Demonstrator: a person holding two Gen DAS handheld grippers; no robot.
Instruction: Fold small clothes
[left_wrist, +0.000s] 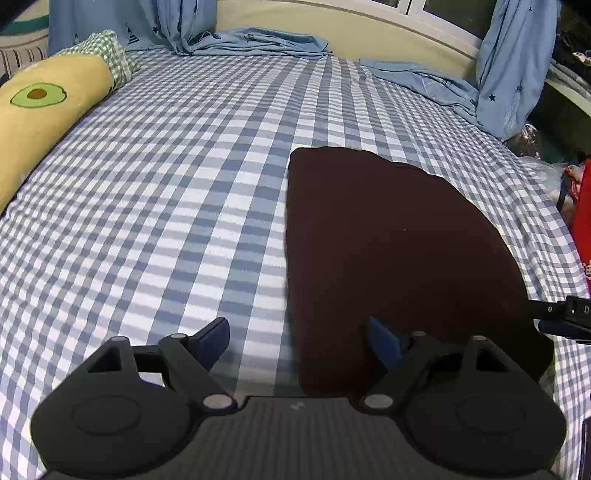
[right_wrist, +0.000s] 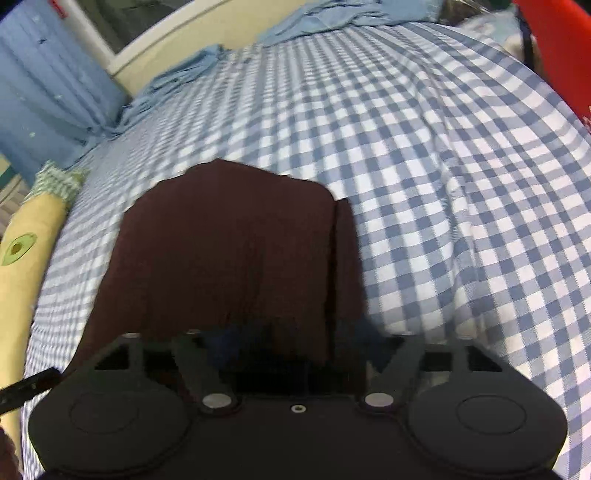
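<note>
On the blue-and-white checked bedsheet (left_wrist: 155, 206) lies the dark maroon garment (left_wrist: 388, 240), folded flat, well apart from the avocado-print bolster (left_wrist: 48, 107). Left gripper (left_wrist: 297, 339) stands spread wide, straddling the garment's left edge without pinching it. Right gripper (right_wrist: 295, 343) is spread too, blurred, over the garment's near edge.

- In your right wrist view, the near hem of the dark garment (right_wrist: 229, 251) ran under the right gripper (right_wrist: 295, 343), whose fingertips were smeared by blur.
- Right of the garment, a red object (right_wrist: 561, 55) was cut by the frame edge; you couldn't tell what it was.
- Left of the garment, the avocado pillow (left_wrist: 48, 107) ran off the frame.
</note>
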